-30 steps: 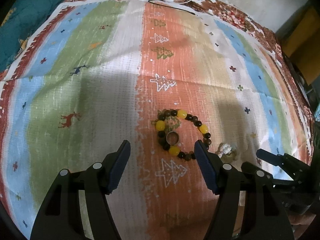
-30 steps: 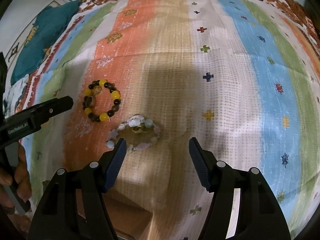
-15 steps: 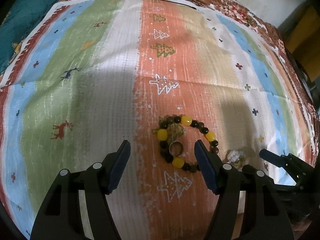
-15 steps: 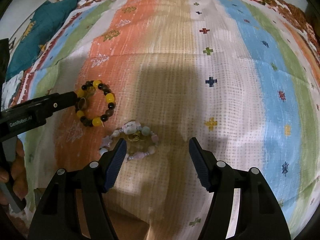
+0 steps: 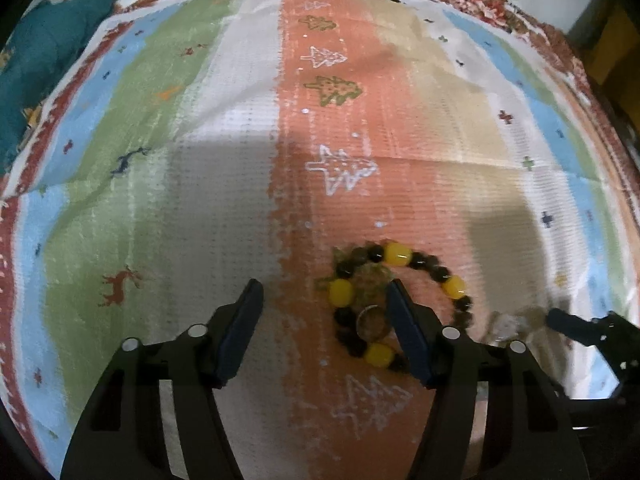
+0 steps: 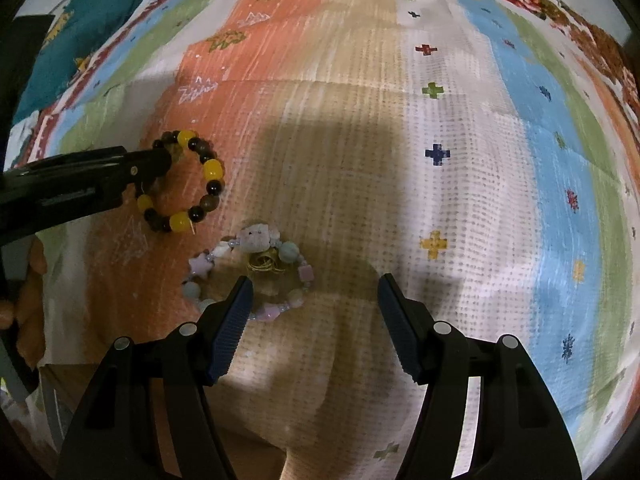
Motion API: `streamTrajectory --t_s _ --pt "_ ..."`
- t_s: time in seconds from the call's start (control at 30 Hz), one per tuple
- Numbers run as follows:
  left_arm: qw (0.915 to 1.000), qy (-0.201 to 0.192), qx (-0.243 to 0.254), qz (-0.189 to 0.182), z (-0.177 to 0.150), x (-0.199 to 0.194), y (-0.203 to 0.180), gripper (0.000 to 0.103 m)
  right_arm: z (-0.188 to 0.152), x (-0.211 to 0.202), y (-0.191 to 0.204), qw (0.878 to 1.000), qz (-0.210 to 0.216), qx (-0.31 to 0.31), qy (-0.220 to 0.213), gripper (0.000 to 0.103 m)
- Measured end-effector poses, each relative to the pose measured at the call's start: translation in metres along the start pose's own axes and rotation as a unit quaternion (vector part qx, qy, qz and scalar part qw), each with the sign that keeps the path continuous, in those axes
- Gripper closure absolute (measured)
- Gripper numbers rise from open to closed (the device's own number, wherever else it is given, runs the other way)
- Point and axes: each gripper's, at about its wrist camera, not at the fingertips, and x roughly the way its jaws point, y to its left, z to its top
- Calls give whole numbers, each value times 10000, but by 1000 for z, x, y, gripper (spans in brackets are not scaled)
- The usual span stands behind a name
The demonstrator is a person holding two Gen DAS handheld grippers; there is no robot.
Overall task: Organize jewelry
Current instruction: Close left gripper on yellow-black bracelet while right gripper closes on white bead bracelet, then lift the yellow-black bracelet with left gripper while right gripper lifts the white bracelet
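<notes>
2 close, downward wrist views

Left hand-held gripper [image 5: 324, 298] jaws wide apart; right hand-held gripper [image 6: 314, 294] likewise.

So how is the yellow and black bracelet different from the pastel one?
The yellow and dark bead bracelet has round beads in two strong colours; the pastel bracelet mixes pale stars, cubes and a fluffy charm. A small metal ring lies inside the first; a gold wire tangle lies inside the second. The left gripper is at the first, the right gripper at the second. Both lie flat on the striped cloth.
</notes>
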Motion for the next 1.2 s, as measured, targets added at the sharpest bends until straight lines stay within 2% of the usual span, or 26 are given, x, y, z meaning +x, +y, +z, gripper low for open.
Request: streamTrajectory --t_s 0.17,0.23,0.27,0.4,0.47,0.57,0.67,0.83,1.2 --pt "9997 10 -233 124 0 -1 11 64 -1 0 -1 10000 44 10 59 38" --pt "9995 7 -289 151 -1 -1 16 78 -1 0 -4 9999 102 73 80 40" --pt "9994 3 -310 165 -2 -1 18 81 -1 0 -5 9999 110 96 78 42" --pt "9995 -25 -282 146 -5 -1 23 90 -3 0 -8 9999 -41 59 90 57" --pt "9996 -22 -293 61 -6 -1 26 91 -2 0 -14 9999 -58 127 99 71" --pt "9995 -18 -316 -9 -6 -1 29 91 -2 -1 -22 9996 -46 265 75 86" --pt "9994 -21 -328 -48 -7 -4 30 91 -3 -1 -27 9995 -27 306 48 91" --pt "9984 -16 -495 -255 -10 -13 35 91 -4 -6 -29 9993 121 359 -30 92" --pt "9965 -375 -498 -549 -5 -51 22 91 -1 -43 -15 9983 300 173 -467 92"
